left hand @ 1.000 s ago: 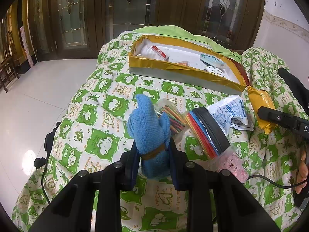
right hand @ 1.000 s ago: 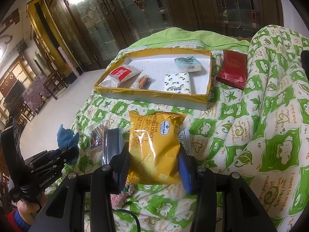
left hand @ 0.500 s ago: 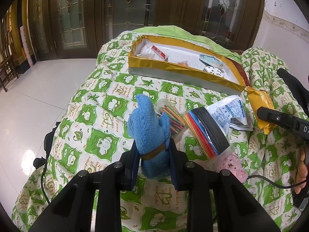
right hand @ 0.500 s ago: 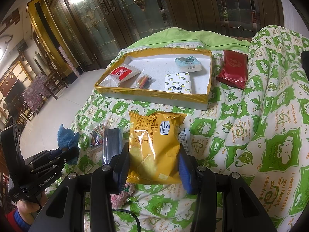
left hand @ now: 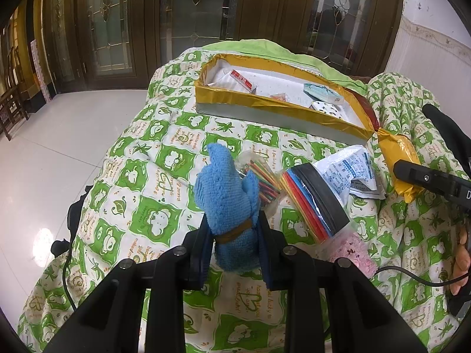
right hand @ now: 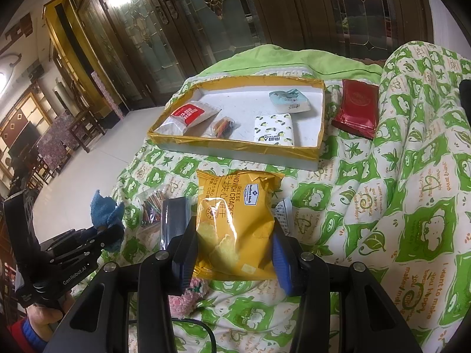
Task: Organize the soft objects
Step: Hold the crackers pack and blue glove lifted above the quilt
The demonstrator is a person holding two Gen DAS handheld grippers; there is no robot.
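My left gripper (left hand: pixel 235 235) is shut on a rolled blue towel (left hand: pixel 226 197) tied with a brown band, held upright above the quilt. The same blue towel (right hand: pixel 104 210) shows at the left of the right wrist view, in the left gripper (right hand: pixel 113 231). My right gripper (right hand: pixel 232 244) is shut on a yellow cracker bag (right hand: pixel 235 217), which stands between its pads. A gold-edged white tray (right hand: pixel 235 148) lies beyond on the quilt, holding a red-labelled packet (right hand: pixel 188 114), a small sweets packet (right hand: pixel 223 125) and two tissue packs (right hand: pixel 273 129).
A green-and-white quilt (left hand: pixel 153 182) covers the bed. On it lie a bag of coloured sticks (left hand: pixel 262 176), a zip bag of coloured strips (left hand: pixel 312 200), a white printed sachet (left hand: pixel 350 167), a pink fluffy item (left hand: pixel 350 253) and a dark red pouch (right hand: pixel 356 106). White floor lies left.
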